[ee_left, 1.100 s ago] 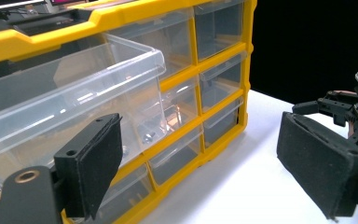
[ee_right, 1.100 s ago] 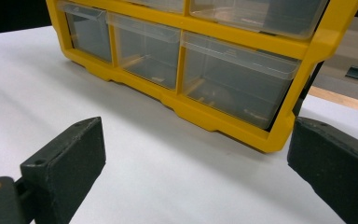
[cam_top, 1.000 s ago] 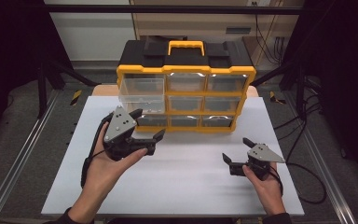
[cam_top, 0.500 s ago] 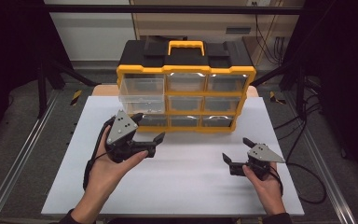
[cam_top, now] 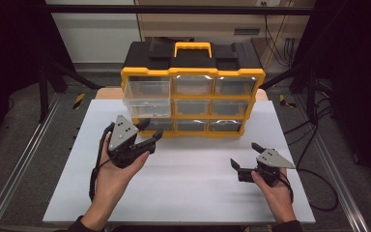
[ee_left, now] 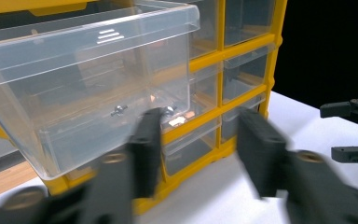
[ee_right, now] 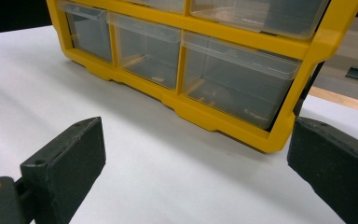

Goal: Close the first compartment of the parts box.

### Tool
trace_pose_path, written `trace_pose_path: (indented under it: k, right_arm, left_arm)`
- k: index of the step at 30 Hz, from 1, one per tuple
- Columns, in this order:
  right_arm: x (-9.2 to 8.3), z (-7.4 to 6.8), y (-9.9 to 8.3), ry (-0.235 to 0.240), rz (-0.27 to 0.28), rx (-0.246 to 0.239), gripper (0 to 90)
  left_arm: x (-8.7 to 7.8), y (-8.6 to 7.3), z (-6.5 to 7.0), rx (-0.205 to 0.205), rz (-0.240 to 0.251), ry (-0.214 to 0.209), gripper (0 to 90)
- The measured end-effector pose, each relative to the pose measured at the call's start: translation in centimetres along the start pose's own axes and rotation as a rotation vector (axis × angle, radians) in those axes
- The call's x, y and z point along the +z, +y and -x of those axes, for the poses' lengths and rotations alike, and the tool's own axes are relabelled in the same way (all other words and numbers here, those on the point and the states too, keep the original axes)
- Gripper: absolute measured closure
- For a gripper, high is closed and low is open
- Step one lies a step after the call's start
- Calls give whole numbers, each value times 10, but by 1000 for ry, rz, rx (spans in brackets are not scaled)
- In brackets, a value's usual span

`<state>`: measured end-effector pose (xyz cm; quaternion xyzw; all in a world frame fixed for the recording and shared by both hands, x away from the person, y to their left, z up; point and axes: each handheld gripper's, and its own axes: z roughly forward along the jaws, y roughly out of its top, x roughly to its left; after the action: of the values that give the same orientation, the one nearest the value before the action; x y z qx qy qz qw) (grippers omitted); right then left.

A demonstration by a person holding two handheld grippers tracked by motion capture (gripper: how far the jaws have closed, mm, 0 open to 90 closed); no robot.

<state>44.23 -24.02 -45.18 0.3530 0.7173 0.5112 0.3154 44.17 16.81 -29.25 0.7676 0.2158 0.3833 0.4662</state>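
Note:
A yellow-framed organizer [cam_top: 193, 72] with clear drawers and a black lid stands at the back of the white table. Its top-left drawer [cam_top: 147, 94] is pulled out, and small screws [ee_left: 119, 110] lie on the drawer's [ee_left: 88, 70] floor. My left gripper [cam_top: 150, 129] hovers just in front of and below that drawer. In the left gripper view its jaws [ee_left: 201, 121] are blurred and have just been closing, with nothing between them. My right gripper [cam_top: 244, 154] rests open on the table to the right, facing the organizer's [ee_right: 214, 119] bottom row, empty [ee_right: 196, 140].
The white table top [cam_top: 188, 193] stretches between the two hands. A yellow carry handle [cam_top: 192, 47] sits on the organizer lid. Cables [cam_top: 314, 145] trail off the right side. The right gripper [ee_left: 354, 112] appears at the far right of the left gripper view.
The left gripper's jaws stand narrower than before, and the hand has shifted slightly in front of the drawer. The right hand has kept still.

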Motion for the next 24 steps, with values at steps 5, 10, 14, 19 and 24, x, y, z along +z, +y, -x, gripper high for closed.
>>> trace_pose_path:
  k: [5,10,14,19,24]
  right_arm:
    - [0,0,0,0,-1,2,44]
    - [0,0,0,3,-2,5,45]
    - [0,0,0,1,0,4,45]
    - [-1,1,0,1,2,1,45]
    - [-1,1,1,2,4,-1,45]
  left_arm:
    - [5,-3,-6,-3,-13,28,726]
    - [9,-5,-9,-5,-5,65,840]
    - [13,-5,-10,-4,-9,92,886]
    - [18,-5,-13,-5,-27,110,890]
    - [23,-5,-16,-7,-43,114,892]
